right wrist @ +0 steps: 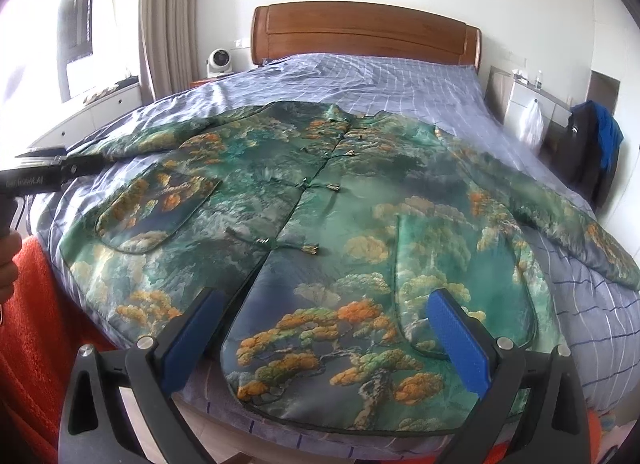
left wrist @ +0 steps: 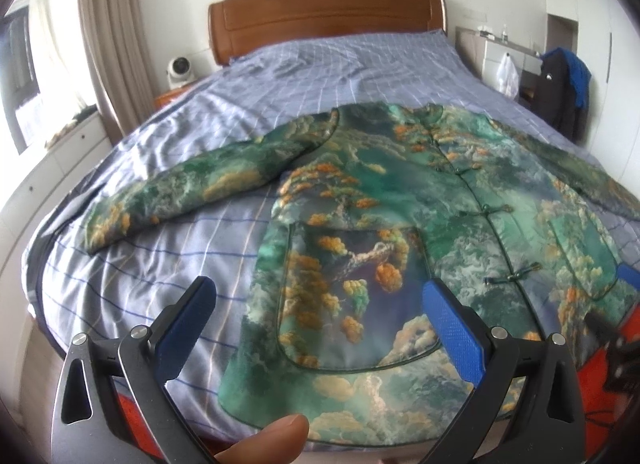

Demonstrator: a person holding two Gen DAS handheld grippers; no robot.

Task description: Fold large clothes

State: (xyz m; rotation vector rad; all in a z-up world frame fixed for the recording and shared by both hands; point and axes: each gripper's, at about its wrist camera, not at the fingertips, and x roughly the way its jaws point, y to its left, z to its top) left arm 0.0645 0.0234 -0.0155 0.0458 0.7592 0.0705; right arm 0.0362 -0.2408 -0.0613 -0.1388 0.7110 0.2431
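Our green padded jacket (left wrist: 400, 200) lies flat and buttoned on the bed (left wrist: 304, 64). Our left tongs (left wrist: 320, 320) and right tongs (right wrist: 324, 328) are wide open, holding nothing. The thick, slippery cloth may slide out or bunch up.

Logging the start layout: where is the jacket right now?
The jacket lies spread flat, front up, on the near end of the bed, sleeves out to both sides, its hem just ahead of both open grippers in each wrist view.

You see a wooden headboard (left wrist: 326, 8), a small white fan (left wrist: 181, 71), beige curtains (left wrist: 108, 32), and a white bag (left wrist: 507, 74) hanging by dark clothes (left wrist: 562, 84).
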